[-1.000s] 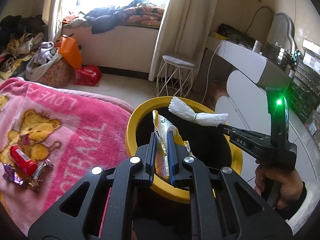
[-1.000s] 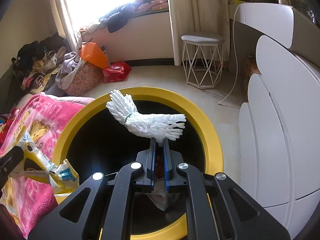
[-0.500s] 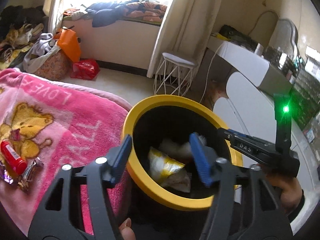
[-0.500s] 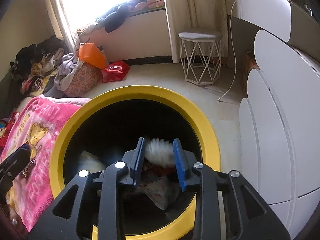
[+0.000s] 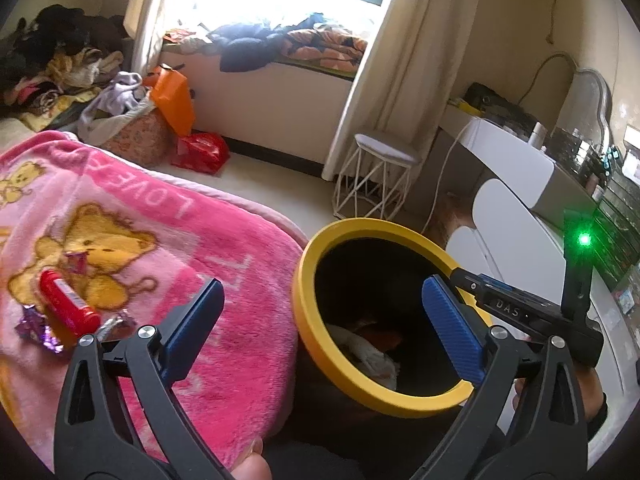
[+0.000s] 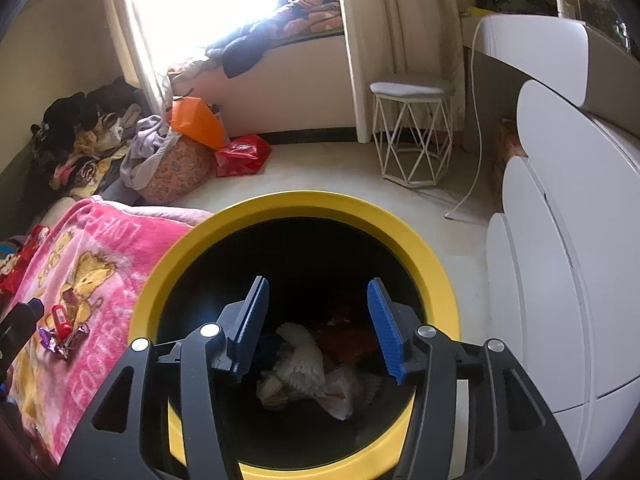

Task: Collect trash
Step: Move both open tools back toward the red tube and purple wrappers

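A: Where do the claws stand?

B: The left claw (image 5: 320, 320) gapes wide, holding nothing, one finger over the pink blanket (image 5: 224, 280) and the other over the yellow-rimmed bin (image 5: 304, 300). The right claw (image 6: 318, 320) is also spread wide and bare, right above the bin (image 6: 300, 204) mouth.

A: And the trash?

B: A white netted wrapper (image 6: 304, 364) lies at the bin's bottom, with reddish scraps (image 6: 348, 340) at its 1 o'clock, too dark to make out. On the blanket, at the bin's 9 o'clock, a red tube (image 5: 68, 304) rests among shiny candy wrappers (image 5: 36, 330), blurred. The right claw's body (image 5: 520, 312) cuts across the bin's far rim.
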Demonstrator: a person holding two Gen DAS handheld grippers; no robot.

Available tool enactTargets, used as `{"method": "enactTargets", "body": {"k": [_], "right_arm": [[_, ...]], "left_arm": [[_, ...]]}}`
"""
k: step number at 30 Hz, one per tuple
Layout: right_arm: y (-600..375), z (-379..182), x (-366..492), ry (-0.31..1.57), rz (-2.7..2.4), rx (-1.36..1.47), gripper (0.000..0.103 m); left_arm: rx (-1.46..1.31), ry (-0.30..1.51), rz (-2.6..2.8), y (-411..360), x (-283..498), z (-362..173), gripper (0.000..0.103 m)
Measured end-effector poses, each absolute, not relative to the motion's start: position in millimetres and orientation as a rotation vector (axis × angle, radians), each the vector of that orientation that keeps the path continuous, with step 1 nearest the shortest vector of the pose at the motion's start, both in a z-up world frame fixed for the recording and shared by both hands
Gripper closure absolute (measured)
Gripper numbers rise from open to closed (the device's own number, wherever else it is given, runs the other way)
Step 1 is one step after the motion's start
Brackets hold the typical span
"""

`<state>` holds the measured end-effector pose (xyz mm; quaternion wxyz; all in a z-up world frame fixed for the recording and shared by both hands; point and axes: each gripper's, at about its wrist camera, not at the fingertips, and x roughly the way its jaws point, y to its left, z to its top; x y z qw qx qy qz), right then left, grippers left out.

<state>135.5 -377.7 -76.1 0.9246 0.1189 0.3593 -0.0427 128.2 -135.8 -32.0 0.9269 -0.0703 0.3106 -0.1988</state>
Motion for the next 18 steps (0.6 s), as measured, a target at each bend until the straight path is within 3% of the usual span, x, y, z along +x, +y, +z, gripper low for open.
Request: {"method": "enactTargets", "body": {"k": [18], "right_arm": [[-323,-41,122,0.643,0.05,0.212,0.047]], "left_arm": [[-0.173,0.541,-0.262,-79,107,-6,0.011]]}}
